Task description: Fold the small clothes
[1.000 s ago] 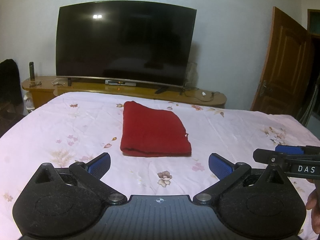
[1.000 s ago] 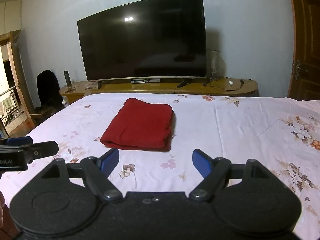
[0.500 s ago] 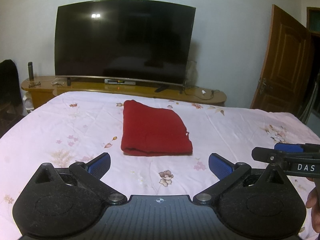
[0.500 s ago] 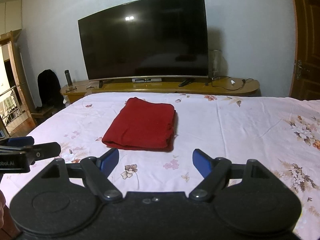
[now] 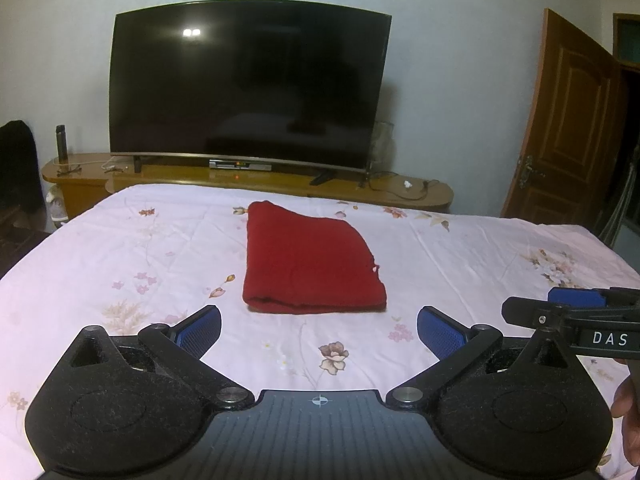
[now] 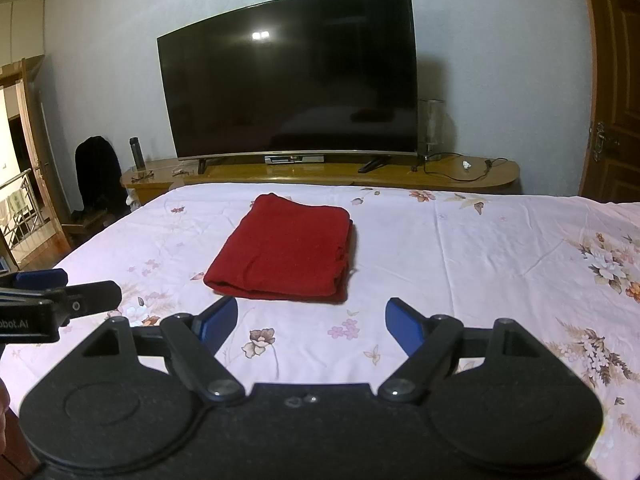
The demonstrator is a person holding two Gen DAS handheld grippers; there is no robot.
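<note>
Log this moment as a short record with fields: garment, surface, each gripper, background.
garment: red cloth, folded into a flat rectangle, lying alone
surface: bed with pale floral sheet
left gripper: open, short of the cloth, holding nothing
right gripper: open, short of the cloth, holding nothing
background: dark television on a wooden stand; wooden door to the right

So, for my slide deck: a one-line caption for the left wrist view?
Open left tongs hover short of a folded red garment on a floral bedsheet.
</note>
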